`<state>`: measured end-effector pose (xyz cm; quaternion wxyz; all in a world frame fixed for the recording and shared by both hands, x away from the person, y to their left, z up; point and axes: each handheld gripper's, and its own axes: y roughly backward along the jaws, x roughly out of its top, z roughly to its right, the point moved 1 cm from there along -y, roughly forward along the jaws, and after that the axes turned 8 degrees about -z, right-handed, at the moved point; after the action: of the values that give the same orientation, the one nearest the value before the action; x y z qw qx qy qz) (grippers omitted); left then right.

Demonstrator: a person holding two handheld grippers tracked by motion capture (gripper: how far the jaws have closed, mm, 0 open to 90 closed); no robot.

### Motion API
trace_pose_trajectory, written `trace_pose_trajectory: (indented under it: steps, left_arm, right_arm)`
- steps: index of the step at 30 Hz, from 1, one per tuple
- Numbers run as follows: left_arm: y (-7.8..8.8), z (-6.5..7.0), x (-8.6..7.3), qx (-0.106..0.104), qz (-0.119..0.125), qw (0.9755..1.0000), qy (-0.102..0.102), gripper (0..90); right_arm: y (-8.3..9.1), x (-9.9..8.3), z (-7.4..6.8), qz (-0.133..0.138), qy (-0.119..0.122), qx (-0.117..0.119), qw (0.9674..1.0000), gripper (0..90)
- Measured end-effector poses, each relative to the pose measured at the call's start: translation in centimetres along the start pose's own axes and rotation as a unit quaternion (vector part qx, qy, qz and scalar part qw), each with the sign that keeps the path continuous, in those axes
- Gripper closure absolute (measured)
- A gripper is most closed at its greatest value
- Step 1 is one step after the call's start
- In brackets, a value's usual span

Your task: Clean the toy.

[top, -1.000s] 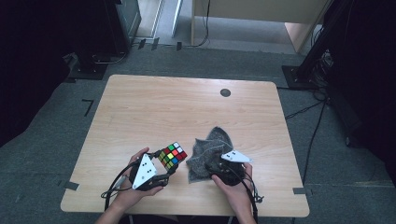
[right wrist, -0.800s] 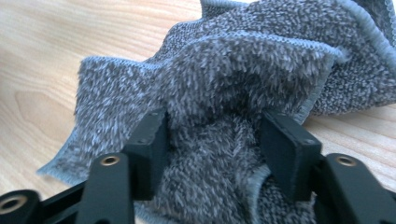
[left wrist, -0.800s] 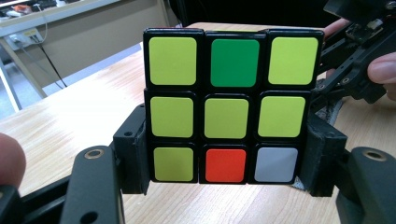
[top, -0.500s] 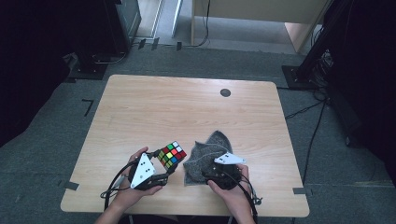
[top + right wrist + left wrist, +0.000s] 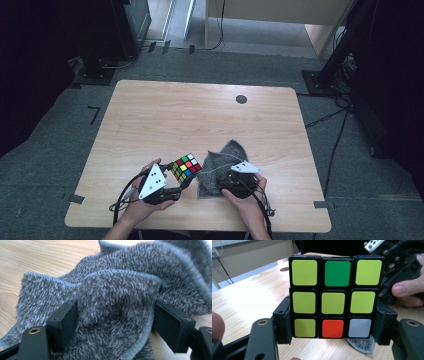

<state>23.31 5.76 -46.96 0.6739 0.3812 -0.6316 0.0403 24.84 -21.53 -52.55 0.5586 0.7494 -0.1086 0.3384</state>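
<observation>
The puzzle cube (image 5: 186,167) sits clamped between the jaws of the left gripper (image 5: 175,185), held just above the near part of the bench (image 5: 165,115), left of its middle. In the left gripper view the cube (image 5: 337,301) faces the camera squarely: a face of mostly yellow-green stickers, with one green at top centre, one red at bottom centre and one white at bottom right. The two black jaws press on the lower left and lower right sides of the cube, so the grip takes it near its bottom row.

Just to the right of the cube lies the grey cloth (image 5: 222,167), crumpled on the bench, its near edge under the right gripper (image 5: 231,184). In the right gripper view the fluffy cloth (image 5: 117,302) bulges up between the two jaws, a folded ridge with a stitched hem filling the gap. The jaws have just been opening; the cloth lies between them and against them, but whether they press it cannot be told.

The person's hands wrap both grippers at the near edge of the bench. A small dark round mark (image 5: 241,99) lies well apart, near the far edge. Grey carpet (image 5: 60,125) surrounds the bench.
</observation>
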Motion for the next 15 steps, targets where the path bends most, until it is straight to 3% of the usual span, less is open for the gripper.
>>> trace_pose_trajectory:
  steps: [3, 6, 9, 12, 15]
  left_arm:
    - [0.2, -0.2, 0.0, -0.005, 0.005, 0.9999, 0.008, 33.7]
    - [0.3, -0.2, 0.1, -0.007, 0.007, 0.9999, 0.009, 33.7]
    - [0.3, -0.1, 0.1, -0.008, 0.006, 0.9999, 0.005, 33.7]
    - [0.2, 0.1, 0.1, -0.008, 0.005, 1.0, -0.001, 33.7]
    - [0.0, 0.3, 0.0, -0.009, 0.0, 0.9999, -0.009, 33.7]
  right_arm:
    - [0.1, -0.2, -0.1, 0.001, 0.008, 0.002, 1.0, 32.3]
    - [0.4, -0.5, -0.5, 0.007, 0.019, 0.016, 0.9997, 54.7]
    - [0.7, -0.5, -0.8, 0.01, 0.03, 0.017, 0.9994, 70.6]
    - [1.5, -0.3, -1.1, 0.023, 0.031, 0.023, 0.999, 77.0]
    - [3.1, 0.3, -1.1, 0.059, 0.027, 0.044, 0.997, 78.4]
